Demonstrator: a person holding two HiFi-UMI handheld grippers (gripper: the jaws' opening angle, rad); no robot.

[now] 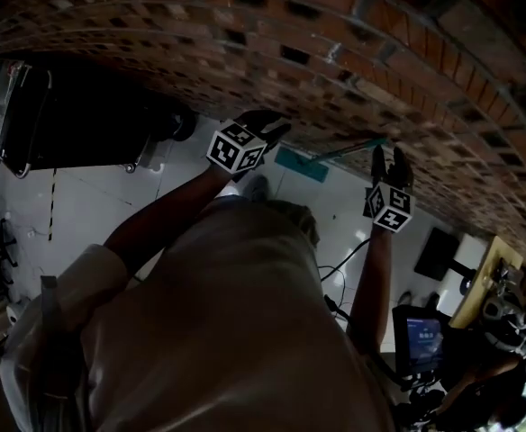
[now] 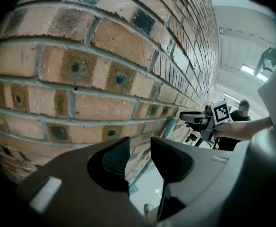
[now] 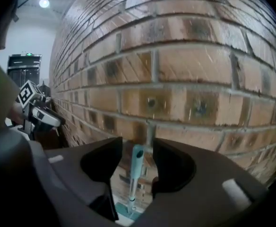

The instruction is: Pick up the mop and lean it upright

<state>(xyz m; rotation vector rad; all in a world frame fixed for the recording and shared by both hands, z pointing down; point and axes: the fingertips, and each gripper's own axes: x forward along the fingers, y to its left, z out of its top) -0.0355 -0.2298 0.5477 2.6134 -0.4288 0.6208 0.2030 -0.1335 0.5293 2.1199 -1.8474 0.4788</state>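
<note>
The mop stands leaning on the brick wall (image 1: 335, 52), its teal head (image 1: 301, 165) on the white floor and its handle (image 1: 351, 149) slanting up to the bricks. My right gripper (image 1: 387, 155) is at the handle's top. In the right gripper view the teal handle end (image 3: 136, 167) stands between the open jaws with a gap on each side, and the mop head (image 3: 128, 212) shows far below. My left gripper (image 1: 276, 126) is up near the wall, left of the mop. It is open (image 2: 139, 148) with only bricks and the thin handle (image 2: 142, 171) beyond it.
A black case (image 1: 65, 124) stands against the wall at the left. At the lower right are a lit screen (image 1: 422, 336), cables (image 1: 344, 259) on the floor and a wooden table (image 1: 484, 282). The person's torso fills the lower middle of the head view.
</note>
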